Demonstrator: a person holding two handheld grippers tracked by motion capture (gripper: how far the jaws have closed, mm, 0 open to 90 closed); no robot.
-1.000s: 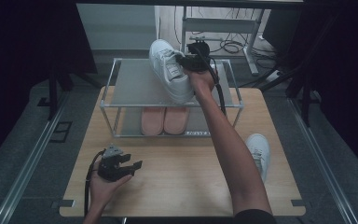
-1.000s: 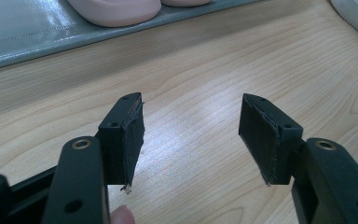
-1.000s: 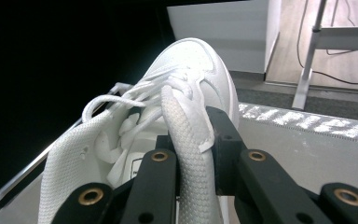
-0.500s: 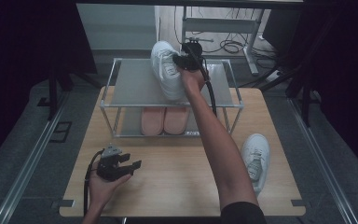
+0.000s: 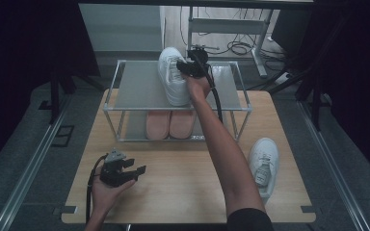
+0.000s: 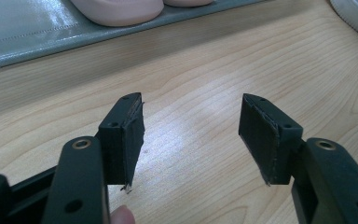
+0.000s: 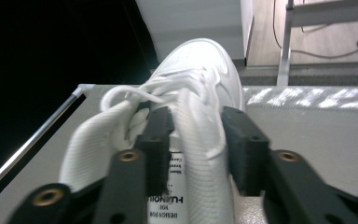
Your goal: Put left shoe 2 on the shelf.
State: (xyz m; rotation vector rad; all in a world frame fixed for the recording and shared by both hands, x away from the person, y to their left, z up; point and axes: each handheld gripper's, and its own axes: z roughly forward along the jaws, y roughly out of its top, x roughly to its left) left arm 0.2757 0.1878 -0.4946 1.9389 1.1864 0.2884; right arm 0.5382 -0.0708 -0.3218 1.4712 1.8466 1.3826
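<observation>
A white sneaker (image 5: 173, 77) lies on the top shelf of a metal shoe rack (image 5: 135, 89), toe pointing away from me. My right gripper (image 5: 185, 67) is at its right side. In the right gripper view one jaw sits inside the sneaker (image 7: 200, 70) and the other outside, with the side wall between them. The right gripper (image 7: 196, 116) has just been opening its jaws, and the pads stand off the wall. My left gripper (image 5: 137, 172) rests in the hand at the table's front left. Its jaws are open over bare wood, and nothing is between them in the left gripper (image 6: 191, 121) view.
A pair of pink slippers (image 5: 169, 124) sits on the rack's lower shelf. A second white sneaker (image 5: 264, 161) lies on the wooden table (image 5: 173, 192) at the right. Cables and a metal frame are on the floor behind the rack.
The sneaker came down from a tilted hold onto the top shelf, and the right gripper's jaws spread apart. The left hand kept still.
</observation>
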